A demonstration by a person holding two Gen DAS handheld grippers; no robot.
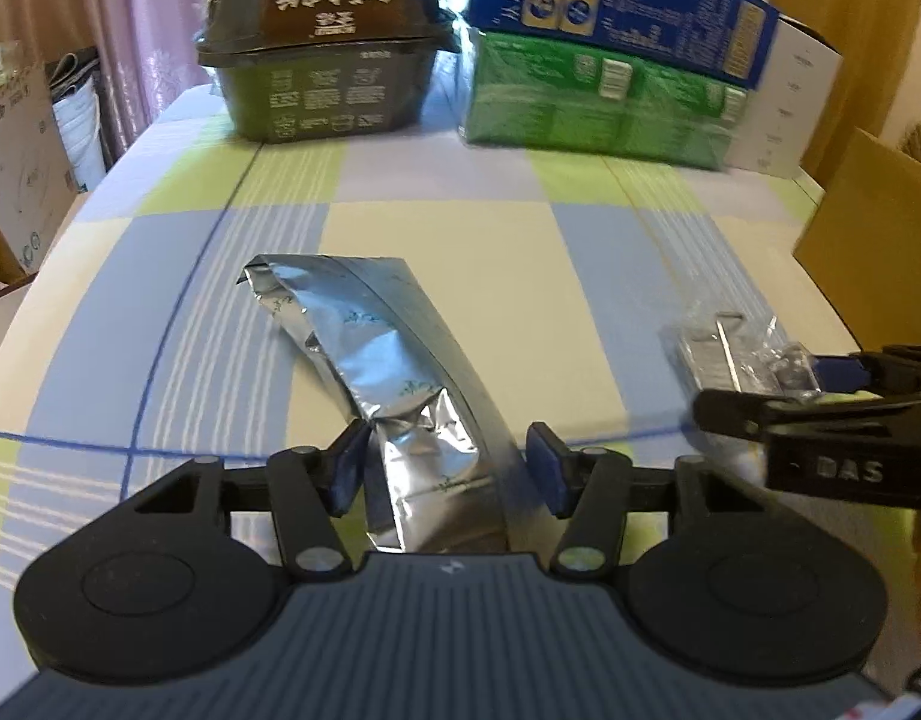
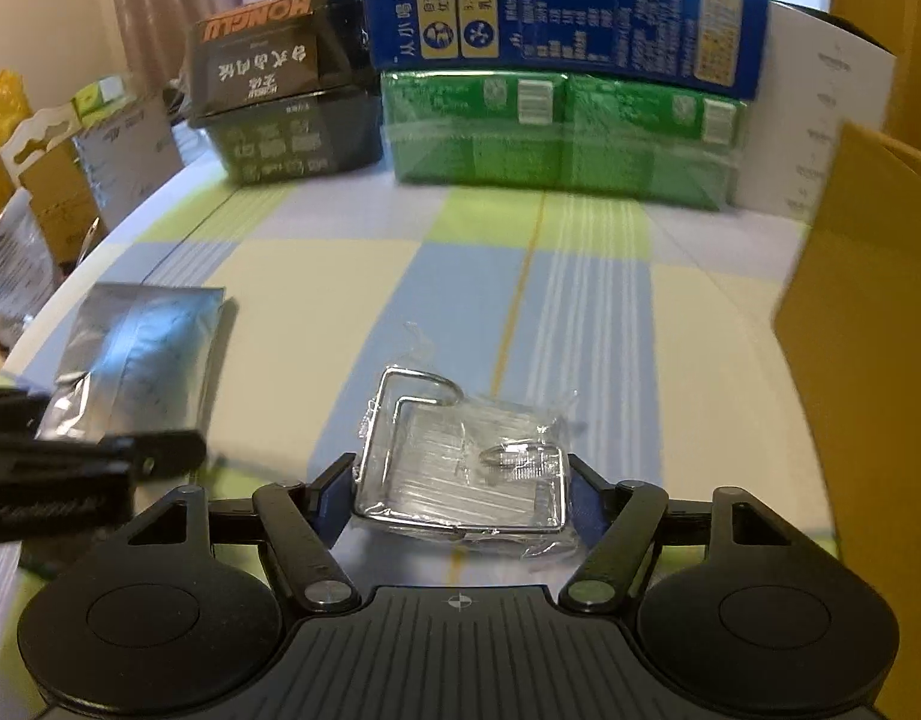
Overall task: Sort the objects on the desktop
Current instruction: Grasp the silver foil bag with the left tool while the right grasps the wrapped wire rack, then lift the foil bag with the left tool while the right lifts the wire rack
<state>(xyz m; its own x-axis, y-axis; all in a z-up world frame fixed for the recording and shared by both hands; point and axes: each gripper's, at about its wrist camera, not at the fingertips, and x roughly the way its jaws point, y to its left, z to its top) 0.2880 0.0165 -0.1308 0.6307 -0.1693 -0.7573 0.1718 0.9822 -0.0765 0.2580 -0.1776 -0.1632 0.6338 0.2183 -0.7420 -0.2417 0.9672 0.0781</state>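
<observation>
Your left hand-held gripper (image 1: 448, 468) is spread, its pads flanking the near end of the silver foil pouch (image 1: 388, 372), which lies flat on the checked worktop (image 1: 580, 276) with its long axis running from 6 o'clock toward 11 o'clock. Your right hand-held gripper (image 2: 460, 492) is likewise spread astride the bagged wire rack (image 2: 460, 462), lying directly ahead at 12 o'clock. Each item is nearest its own hand; closure on either probably comes next.
</observation>
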